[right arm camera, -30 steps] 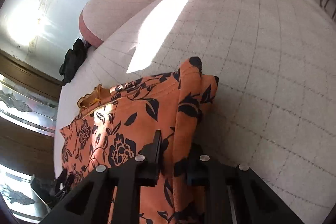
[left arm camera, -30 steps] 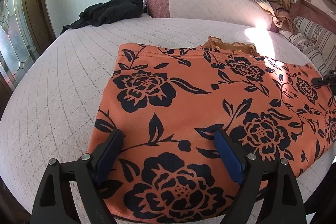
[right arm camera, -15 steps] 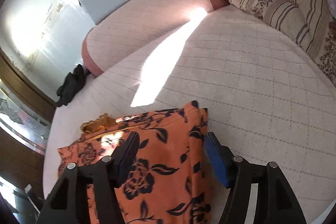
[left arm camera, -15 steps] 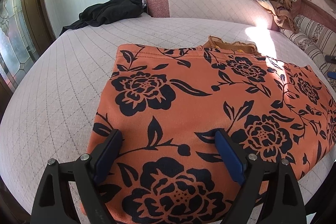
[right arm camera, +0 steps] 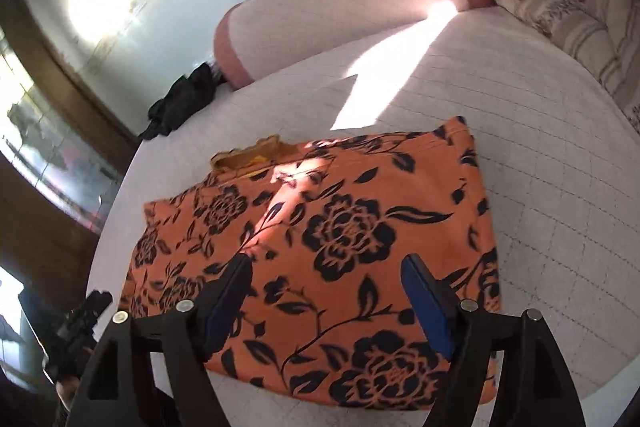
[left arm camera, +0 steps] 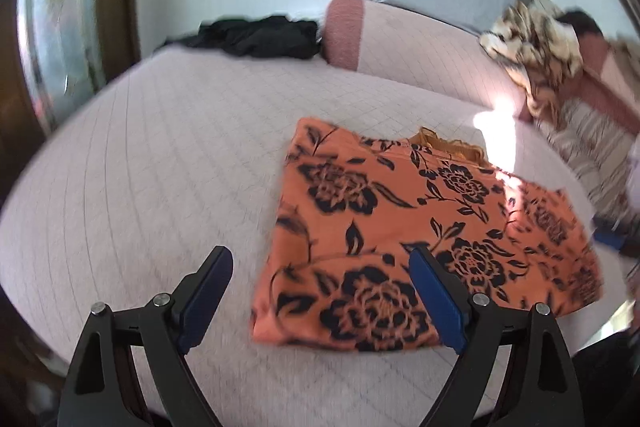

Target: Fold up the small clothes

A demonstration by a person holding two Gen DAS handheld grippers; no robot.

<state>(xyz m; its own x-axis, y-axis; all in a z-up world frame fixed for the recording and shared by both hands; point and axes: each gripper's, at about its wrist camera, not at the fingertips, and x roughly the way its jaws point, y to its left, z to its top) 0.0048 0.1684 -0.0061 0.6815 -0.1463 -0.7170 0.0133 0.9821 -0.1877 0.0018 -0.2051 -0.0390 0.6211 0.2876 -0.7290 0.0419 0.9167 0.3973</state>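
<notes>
Left wrist view: left gripper (left arm camera: 320,275) spread wide, holding nothing, orange flowered cloth (left arm camera: 420,227) lying on the bed (left arm camera: 160,167) around 1 o'clock. Right gripper (right arm camera: 326,275) jaws just opened wide above the cloth, nothing pinched.

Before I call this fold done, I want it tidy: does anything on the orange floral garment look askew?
Mostly neat on the bed, but a mustard-yellow frilled edge pokes out past the orange floral garment at its far edge, so that side isn't flush.

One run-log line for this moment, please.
garment: folded, flat on bed | left gripper: open, empty | right gripper: jaws just opened, garment released | next: likely another fold
</notes>
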